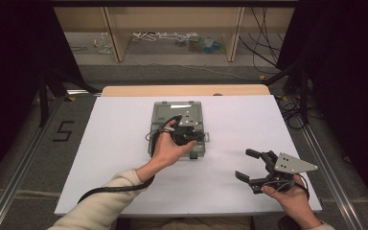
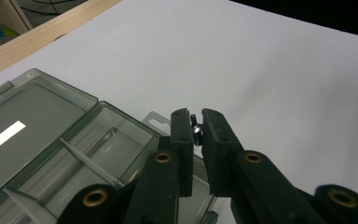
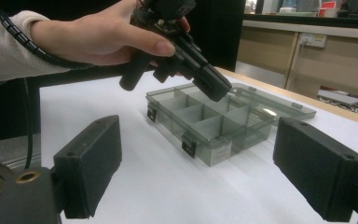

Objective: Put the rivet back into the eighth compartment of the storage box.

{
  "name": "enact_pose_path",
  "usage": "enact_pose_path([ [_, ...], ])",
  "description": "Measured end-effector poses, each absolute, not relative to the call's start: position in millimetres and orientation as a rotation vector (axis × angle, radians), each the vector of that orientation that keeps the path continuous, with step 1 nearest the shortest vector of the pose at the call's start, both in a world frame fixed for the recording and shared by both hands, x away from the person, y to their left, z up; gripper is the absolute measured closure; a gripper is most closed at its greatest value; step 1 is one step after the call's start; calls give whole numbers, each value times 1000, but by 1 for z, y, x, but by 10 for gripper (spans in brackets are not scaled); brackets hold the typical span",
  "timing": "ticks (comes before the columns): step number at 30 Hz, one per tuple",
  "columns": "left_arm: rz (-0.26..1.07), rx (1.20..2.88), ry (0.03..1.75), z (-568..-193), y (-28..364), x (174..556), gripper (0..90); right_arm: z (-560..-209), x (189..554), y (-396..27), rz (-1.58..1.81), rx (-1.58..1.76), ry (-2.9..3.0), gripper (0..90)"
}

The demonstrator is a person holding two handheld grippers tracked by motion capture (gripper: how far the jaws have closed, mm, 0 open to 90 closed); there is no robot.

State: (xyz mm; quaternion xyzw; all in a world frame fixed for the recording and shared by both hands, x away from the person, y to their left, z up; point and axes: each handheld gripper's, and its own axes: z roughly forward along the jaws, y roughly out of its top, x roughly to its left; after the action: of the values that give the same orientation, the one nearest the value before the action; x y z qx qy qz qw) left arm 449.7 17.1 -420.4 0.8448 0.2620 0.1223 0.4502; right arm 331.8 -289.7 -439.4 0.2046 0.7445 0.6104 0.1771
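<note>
L claw (image 2: 195,128) pinching small metal screw (image 2: 196,132), axis upright | over open box (image 2: 46,116) | R claw (image 1: 250,165) wide.

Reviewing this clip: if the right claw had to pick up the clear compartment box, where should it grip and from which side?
Probably the front wall of the compartment box, near the corner facing the right claw, coming in level from that side. The lid lies open flat behind, so the rear is awkward; the front wall is thin, upright and unobstructed. The left claw hangs over the compartments, blocking a top approach.
</note>
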Motion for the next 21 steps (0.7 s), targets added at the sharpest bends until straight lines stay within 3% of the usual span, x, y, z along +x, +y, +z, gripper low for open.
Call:
enact_pose_path([
  [15,314,2097,660,-426,18,456,795,-439,331,-290,1727,582,2111,163],
  [18,297,2070,670,-426,19,457,739,-439,331,-290,1726,582,2111,163],
  [21,297,2059,684,-424,22,457,609,-439,331,-290,1726,583,2110,163],
])
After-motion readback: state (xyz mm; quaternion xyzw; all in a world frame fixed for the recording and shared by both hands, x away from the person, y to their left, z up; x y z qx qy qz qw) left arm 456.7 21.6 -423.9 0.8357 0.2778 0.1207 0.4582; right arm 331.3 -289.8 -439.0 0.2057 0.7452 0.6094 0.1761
